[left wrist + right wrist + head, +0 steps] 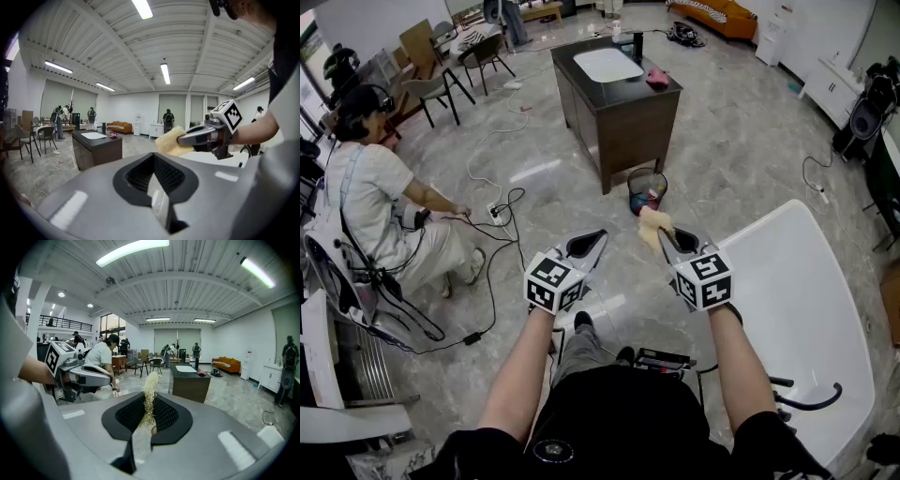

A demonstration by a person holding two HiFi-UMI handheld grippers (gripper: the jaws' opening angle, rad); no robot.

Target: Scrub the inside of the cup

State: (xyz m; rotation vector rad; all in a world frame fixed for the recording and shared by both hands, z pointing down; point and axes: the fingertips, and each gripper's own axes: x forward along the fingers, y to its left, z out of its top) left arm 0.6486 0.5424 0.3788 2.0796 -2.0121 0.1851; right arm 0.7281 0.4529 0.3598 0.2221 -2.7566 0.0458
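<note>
My right gripper (666,238) is shut on a pale yellow scrubbing sponge (652,226), held up in the air in front of me. In the right gripper view the sponge's straw-like fibres (150,389) stick up from between the closed jaws of that gripper (147,417). My left gripper (597,236) hangs beside it, a hand's width to the left, shut with nothing in it. The left gripper view shows its closed jaws (154,177) and, beyond them, the right gripper (206,134) with the sponge (169,140). No cup shows in any view.
A white curved table (797,300) lies at my right. Ahead stands a dark desk (619,98) with a wire wastebasket (647,190) at its foot. A seated person (375,202) is at the left, with cables (492,239) trailing over the marble floor.
</note>
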